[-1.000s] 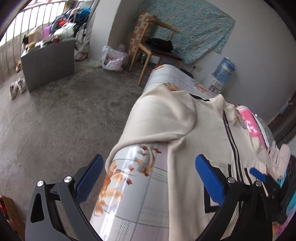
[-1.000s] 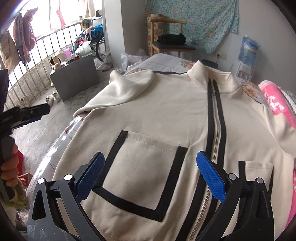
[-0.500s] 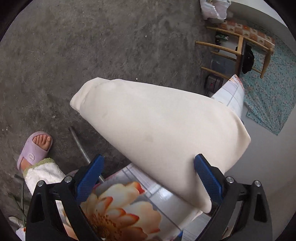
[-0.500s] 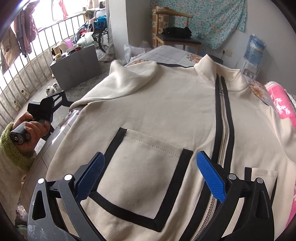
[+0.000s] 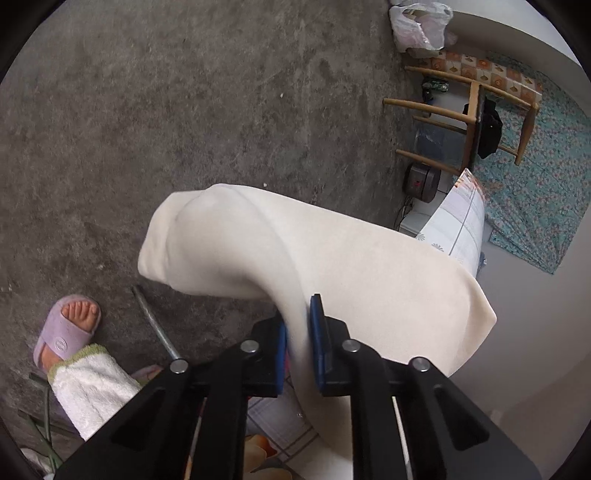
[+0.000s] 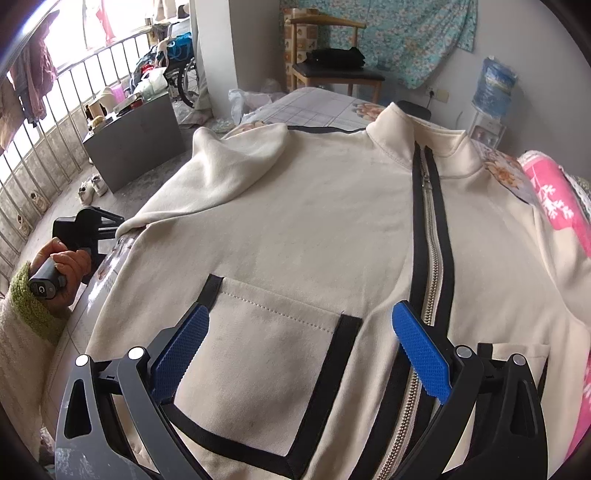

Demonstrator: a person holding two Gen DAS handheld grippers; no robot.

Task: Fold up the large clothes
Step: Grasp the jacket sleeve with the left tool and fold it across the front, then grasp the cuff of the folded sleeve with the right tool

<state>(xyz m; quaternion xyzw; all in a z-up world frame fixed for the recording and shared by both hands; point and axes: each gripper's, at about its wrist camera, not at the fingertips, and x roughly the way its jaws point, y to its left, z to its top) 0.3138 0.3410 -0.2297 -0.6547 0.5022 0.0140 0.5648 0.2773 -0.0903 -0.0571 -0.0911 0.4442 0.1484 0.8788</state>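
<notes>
A cream zip jacket (image 6: 314, 229) with black trim lies front up on the flowered table cover (image 6: 317, 109). Its left sleeve (image 5: 332, 266) hangs over the table's edge above the floor. My left gripper (image 5: 299, 314) points down at that sleeve; its jaws are closing, and the blue pads pinch a fold of the sleeve cloth between them. In the right wrist view a hand holds the left gripper (image 6: 110, 225) at the table's left edge, beside the sleeve (image 6: 229, 173). Above the jacket's left chest pocket hovers my right gripper (image 6: 299, 332), open, with nothing between its fingers.
A foot in a lilac slipper (image 5: 68, 328) stands on the concrete floor below the sleeve. A wooden chair (image 5: 469, 118) and a plastic bag (image 5: 421, 22) stand beyond the table's far end. A grey cabinet (image 6: 136, 144) is at the left, a pink blanket (image 6: 554, 199) at the right.
The left gripper dropped from above the table to the hanging sleeve, rolling as it went, and its jaws went from wide open to pinching the sleeve. The right gripper stayed almost still.
</notes>
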